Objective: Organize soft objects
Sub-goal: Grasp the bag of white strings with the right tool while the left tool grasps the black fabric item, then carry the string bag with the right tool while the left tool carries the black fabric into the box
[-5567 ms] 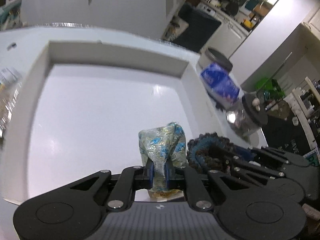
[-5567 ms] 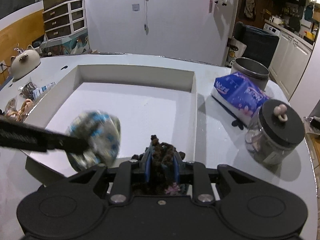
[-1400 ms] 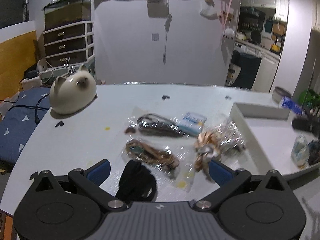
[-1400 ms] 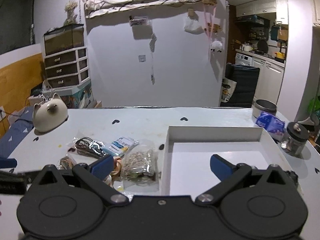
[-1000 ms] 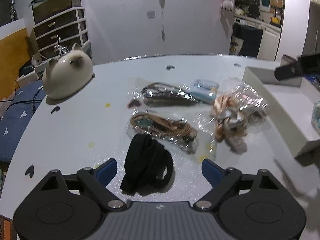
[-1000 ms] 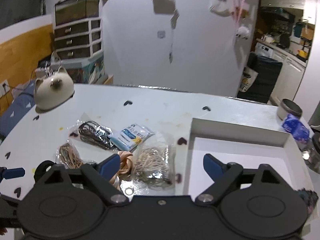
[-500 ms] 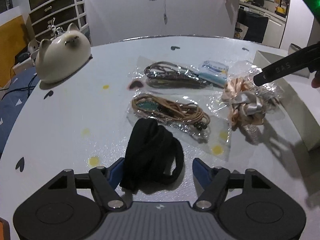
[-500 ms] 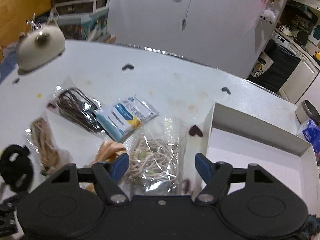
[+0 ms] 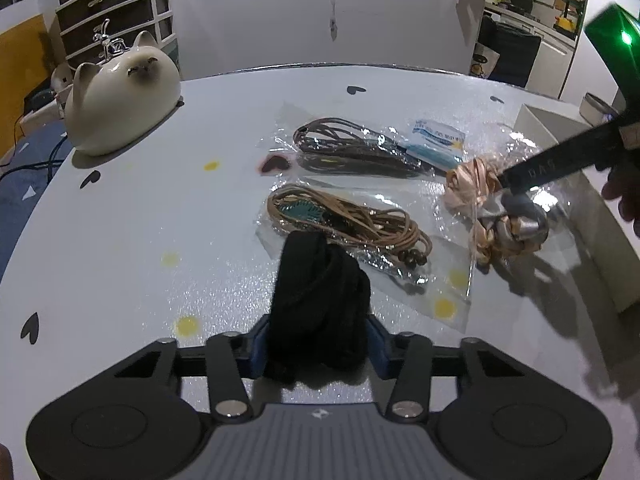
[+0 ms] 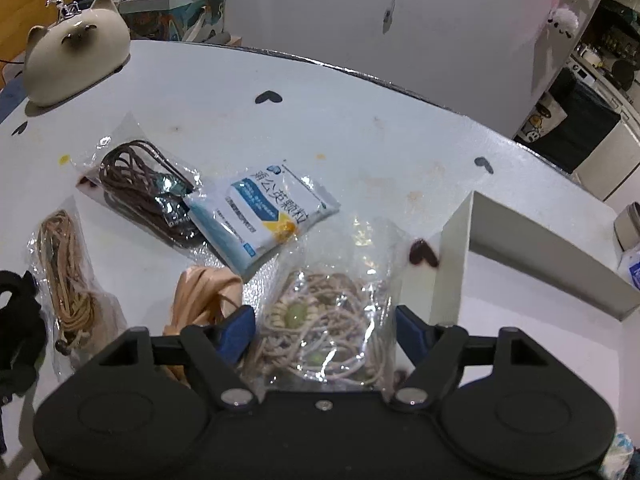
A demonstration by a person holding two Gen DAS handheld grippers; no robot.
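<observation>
My left gripper (image 9: 316,350) has its blue pads closed against both sides of a black soft cloth band (image 9: 320,304) on the white table. My right gripper (image 10: 324,328) is open, its pads astride a clear bag of cream beaded cord (image 10: 328,320). A peach satin scrunchie (image 10: 204,292) lies just left of that bag; it also shows in the left wrist view (image 9: 476,184), under the right gripper's finger. The black band shows at the right wrist view's left edge (image 10: 16,320). The white tray (image 10: 532,240) stands to the right.
Bagged tan cord (image 9: 352,224), bagged brown cord (image 9: 352,148) and a blue-white sachet (image 10: 264,208) lie mid-table. A ceramic cat (image 9: 120,84) sits at the far left. A metal tin (image 10: 628,224) and a blue tissue pack (image 10: 634,272) lie beyond the tray.
Both grippers left the tray and moved to the table's left part. The left gripper lowered and closed its jaws onto the black band. The right gripper dropped over the beaded-cord bag.
</observation>
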